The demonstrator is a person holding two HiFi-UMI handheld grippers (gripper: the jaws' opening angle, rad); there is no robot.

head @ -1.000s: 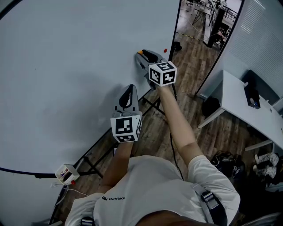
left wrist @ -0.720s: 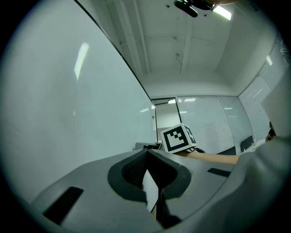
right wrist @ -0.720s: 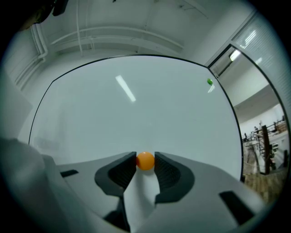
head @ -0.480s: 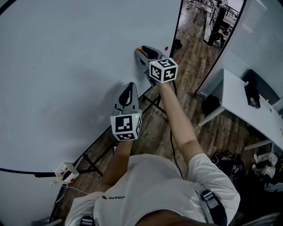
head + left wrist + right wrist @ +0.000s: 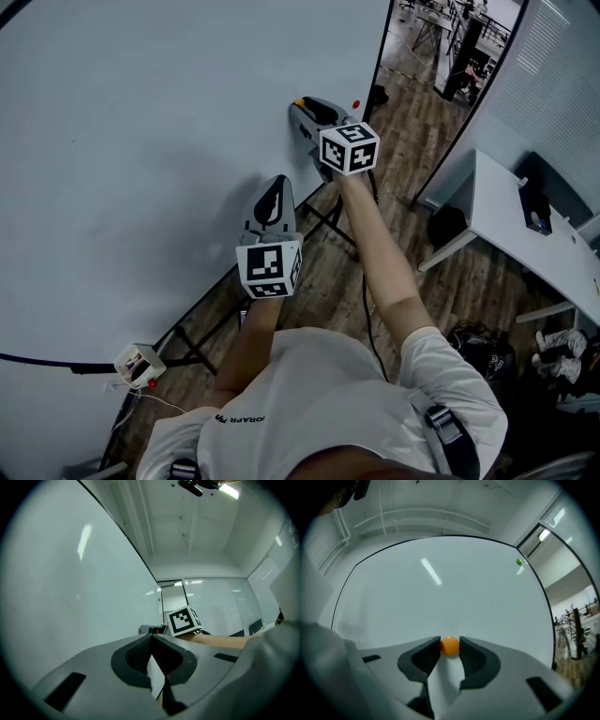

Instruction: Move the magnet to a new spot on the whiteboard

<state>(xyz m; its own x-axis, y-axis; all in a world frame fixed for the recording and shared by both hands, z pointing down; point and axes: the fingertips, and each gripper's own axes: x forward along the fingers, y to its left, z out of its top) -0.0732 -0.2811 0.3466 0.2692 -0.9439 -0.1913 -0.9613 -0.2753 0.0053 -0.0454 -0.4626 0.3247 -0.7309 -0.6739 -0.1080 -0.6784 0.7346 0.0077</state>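
At the whiteboard (image 5: 440,592), the right gripper (image 5: 450,641) pinches the orange magnet (image 5: 450,647) between its 2 jaws. The left gripper (image 5: 151,638), just beside the whiteboard, is closed and empty.

One whiteboard (image 5: 141,141). On it, three magnets: orange magnet (image 5: 449,646), red magnet (image 5: 354,103), green magnet (image 5: 518,562). Before it, two grippers: left gripper (image 5: 151,638), right gripper (image 5: 450,640).

My magnet (image 5: 450,646) is orange, against the black ribbed pads (image 5: 425,657) of my grey right gripper (image 5: 450,642). The whiteboard (image 5: 141,141) is plain white with a black edge and a green dot (image 5: 519,562) at two o'clock. The cube (image 5: 349,148) carries black-and-white squares. The floor (image 5: 469,272) is brown wood grain.
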